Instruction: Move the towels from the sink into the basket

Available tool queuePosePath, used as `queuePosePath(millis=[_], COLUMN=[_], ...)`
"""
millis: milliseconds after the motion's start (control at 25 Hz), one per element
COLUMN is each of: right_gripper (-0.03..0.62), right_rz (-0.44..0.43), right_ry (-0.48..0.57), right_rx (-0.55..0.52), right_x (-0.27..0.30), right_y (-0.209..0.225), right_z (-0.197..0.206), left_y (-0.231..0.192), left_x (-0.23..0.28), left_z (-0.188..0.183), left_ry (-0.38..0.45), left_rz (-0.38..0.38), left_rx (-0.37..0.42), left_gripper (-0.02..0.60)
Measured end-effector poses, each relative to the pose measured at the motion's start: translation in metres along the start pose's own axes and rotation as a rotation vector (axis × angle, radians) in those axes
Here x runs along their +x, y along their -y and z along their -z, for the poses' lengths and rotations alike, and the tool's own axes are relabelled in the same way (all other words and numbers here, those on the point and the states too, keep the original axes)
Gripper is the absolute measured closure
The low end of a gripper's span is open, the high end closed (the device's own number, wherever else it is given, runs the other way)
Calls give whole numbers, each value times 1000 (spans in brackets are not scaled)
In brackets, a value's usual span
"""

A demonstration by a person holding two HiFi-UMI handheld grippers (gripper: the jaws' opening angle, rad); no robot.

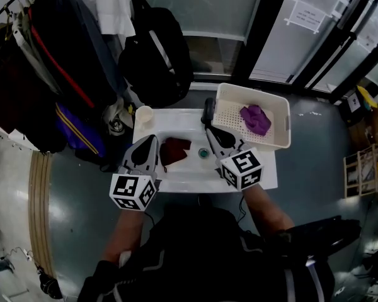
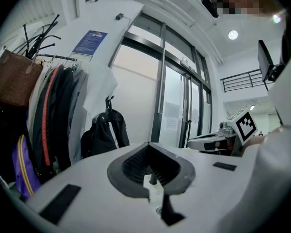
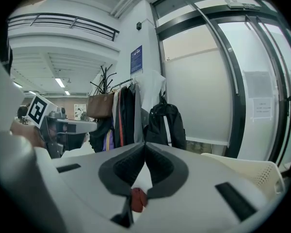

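The dark red towel (image 1: pixel 175 150) lies in the left half of the sink (image 1: pixel 176 180), just beside the closed, empty left gripper (image 1: pixel 152 141), while the closed right gripper (image 1: pixel 213 135) is nearer the basket (image 1: pixel 283 123).

White left gripper (image 1: pixel 152 139) and right gripper (image 1: pixel 211 133), dark-grey ribbed pads (image 2: pixel 136 165), black-white marker cubes (image 1: pixel 133 192) behind fingers (image 1: pixel 145 153); black jacket (image 1: pixel 195 250), grey stripes.
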State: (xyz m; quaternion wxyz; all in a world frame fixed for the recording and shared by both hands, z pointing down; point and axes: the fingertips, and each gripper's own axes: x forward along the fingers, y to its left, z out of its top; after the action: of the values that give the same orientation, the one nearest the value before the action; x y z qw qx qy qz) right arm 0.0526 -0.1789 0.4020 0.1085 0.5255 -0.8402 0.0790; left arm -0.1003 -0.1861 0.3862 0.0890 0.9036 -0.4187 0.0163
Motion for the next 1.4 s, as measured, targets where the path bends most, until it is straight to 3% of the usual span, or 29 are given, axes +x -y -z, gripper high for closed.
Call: queuePosePath(millis=[200, 440, 600, 760, 960, 1400], right_gripper=[582, 579, 466, 438, 392, 310], right_rz=[-29, -84, -173, -241, -310, -395], right_ry=[10, -56, -154, -241, -355, -545], right_rx=[-6, -27, -46, -89, -129, -185], right_x=[2, 34, 61, 89, 120, 168], right_y=[-2, -9, -29, -47, -59, -72], right_z=[-1, 22, 59, 95, 145, 238], left_y=[0, -20, -31, -42, -50, -49], left_x=[0, -17, -31, -41, -49, -40], left_z=[3, 18, 43, 67, 102, 162], left_ry=[6, 8, -34, -75, -141, -236], left_rz=[-25, -113, -178, -250, -311, -333], left_rx=[-19, -116, -110, -95, -133, -190], left_gripper=[577, 577, 575, 575, 575, 575])
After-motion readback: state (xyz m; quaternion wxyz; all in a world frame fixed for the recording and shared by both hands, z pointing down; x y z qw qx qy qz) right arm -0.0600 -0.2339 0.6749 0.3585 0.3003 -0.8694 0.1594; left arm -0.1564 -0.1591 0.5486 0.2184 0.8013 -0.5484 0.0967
